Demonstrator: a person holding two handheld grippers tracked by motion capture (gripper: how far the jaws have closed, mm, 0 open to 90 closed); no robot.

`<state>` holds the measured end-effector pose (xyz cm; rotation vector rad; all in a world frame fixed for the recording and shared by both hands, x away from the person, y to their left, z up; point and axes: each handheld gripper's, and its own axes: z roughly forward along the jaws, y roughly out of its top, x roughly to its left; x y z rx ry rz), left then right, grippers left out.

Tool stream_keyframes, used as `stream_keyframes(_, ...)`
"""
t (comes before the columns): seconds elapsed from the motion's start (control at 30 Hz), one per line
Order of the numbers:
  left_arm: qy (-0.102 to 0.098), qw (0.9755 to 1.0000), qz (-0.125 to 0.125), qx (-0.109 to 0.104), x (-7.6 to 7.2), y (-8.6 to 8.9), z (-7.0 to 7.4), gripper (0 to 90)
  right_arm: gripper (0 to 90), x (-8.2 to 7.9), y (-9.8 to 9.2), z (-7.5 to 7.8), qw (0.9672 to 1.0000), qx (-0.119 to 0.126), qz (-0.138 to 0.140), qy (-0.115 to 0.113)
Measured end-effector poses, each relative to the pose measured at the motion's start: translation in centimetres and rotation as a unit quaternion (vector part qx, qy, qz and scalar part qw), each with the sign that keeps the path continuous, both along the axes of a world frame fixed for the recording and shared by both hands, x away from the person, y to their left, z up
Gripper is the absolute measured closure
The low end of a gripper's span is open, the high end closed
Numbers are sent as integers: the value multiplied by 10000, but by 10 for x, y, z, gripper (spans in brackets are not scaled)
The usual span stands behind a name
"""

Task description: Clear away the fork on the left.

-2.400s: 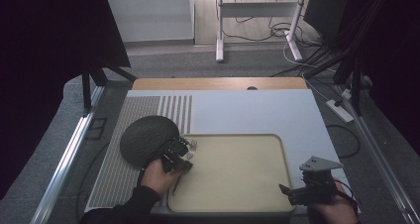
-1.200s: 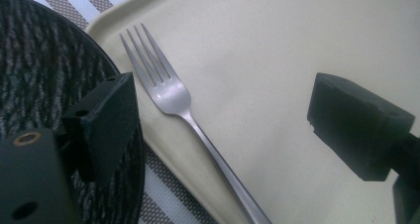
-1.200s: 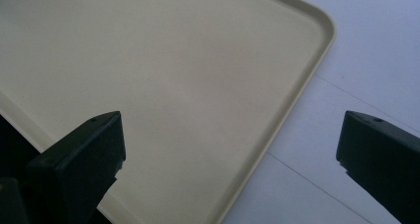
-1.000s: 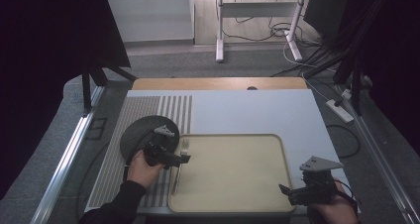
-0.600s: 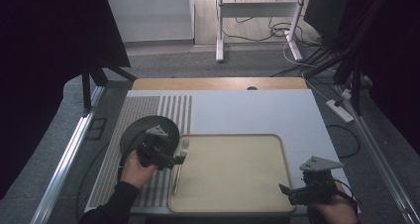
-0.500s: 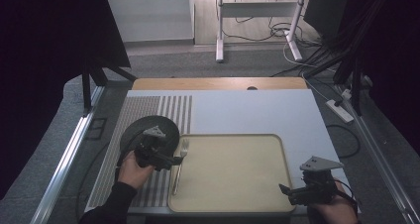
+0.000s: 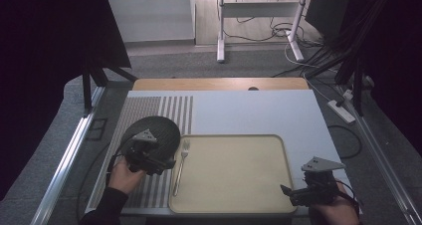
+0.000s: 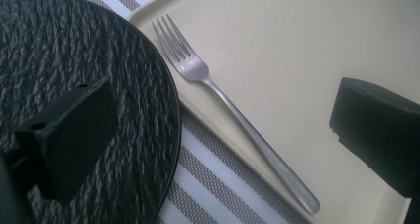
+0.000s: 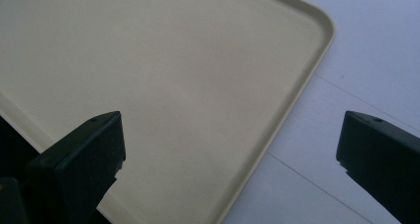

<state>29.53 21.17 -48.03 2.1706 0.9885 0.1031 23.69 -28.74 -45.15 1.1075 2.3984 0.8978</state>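
Observation:
A steel fork (image 7: pixel 179 164) lies along the left edge of the beige tray (image 7: pixel 234 185), tines pointing away from me. Left of it sits a round black textured plate (image 7: pixel 158 128). My left gripper (image 7: pixel 168 163) hovers over the plate's near rim, pointing at the fork. Its jaws have just been opening and hold nothing. In the left gripper view the fork (image 8: pixel 233 115) lies below the wide gap of the left gripper (image 8: pixel 225 120), beside the plate (image 8: pixel 99 45). My right gripper (image 7: pixel 288 191) stands open at the tray's near right corner; in its own view the right gripper (image 9: pixel 230 135) is over the tray rim (image 9: pixel 297 95).
The tray rests on a white table top (image 7: pixel 259 110) with a striped section (image 7: pixel 171 108) at the left. Metal rails (image 7: pixel 69 155) run along both sides. A power strip (image 7: pixel 341 110) and cables lie on the floor to the right.
My left gripper has drawn back leftward from the tray's corner to over the plate's rim, leaving the fork lying on the tray's left edge. The right gripper has stayed put.

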Motion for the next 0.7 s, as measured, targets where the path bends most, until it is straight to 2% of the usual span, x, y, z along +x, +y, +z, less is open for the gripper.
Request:
stream_keyframes(0.2,8,9999,120,15,-9,8,1,0,0,0,0,0,10000,-6,-3,3)
stream_keyframes(0.5,-33,9991,422,-96,-23,23,2,0,0,0,0,0,10000,-4,0,-4)
stream_keyframes(0.7,-5,9987,482,-132,-30,28,1,0,0,0,0,0,10000,-6,-4,1)
